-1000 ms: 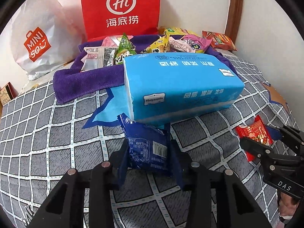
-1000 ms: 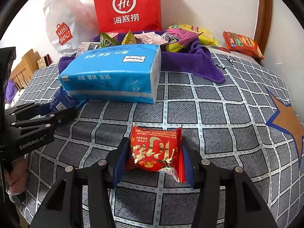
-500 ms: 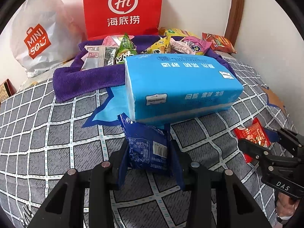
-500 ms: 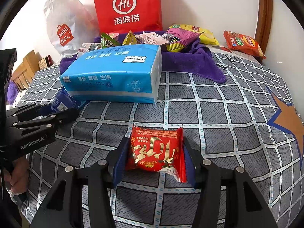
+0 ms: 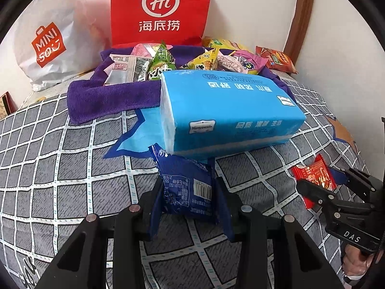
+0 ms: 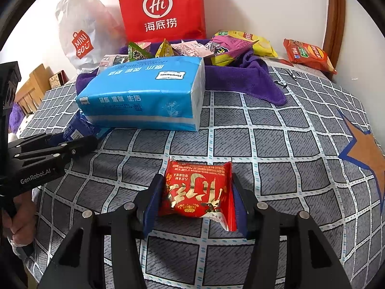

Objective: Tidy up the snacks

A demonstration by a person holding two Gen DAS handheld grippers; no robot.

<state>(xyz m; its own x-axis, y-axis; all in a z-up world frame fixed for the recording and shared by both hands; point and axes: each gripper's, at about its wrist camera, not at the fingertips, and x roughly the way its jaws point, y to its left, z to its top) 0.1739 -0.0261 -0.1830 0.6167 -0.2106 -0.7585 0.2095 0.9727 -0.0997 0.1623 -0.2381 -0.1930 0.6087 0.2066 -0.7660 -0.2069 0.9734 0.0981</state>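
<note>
Close up, two handheld grippers work over a bed (image 6: 276, 125) with a grey checked cover. Jaws of the left gripper (image 5: 187, 195) have just been closing and stand narrow, pads pressed on both sides of a blue snack (image 5: 186, 187) whose far end tucks under a blue tissue pack (image 5: 228, 110). Jaws of the right gripper (image 6: 195, 192) stand a little wider, gripping a red snack (image 6: 196, 190) resting on the bed, well apart from the tissue pack. Behind the pack, a purple towel (image 5: 108, 98) carries a heap of mixed snacks (image 5: 192, 60). Against the wall stand a red bag (image 6: 161, 9) and a white bag (image 6: 84, 29).
</note>
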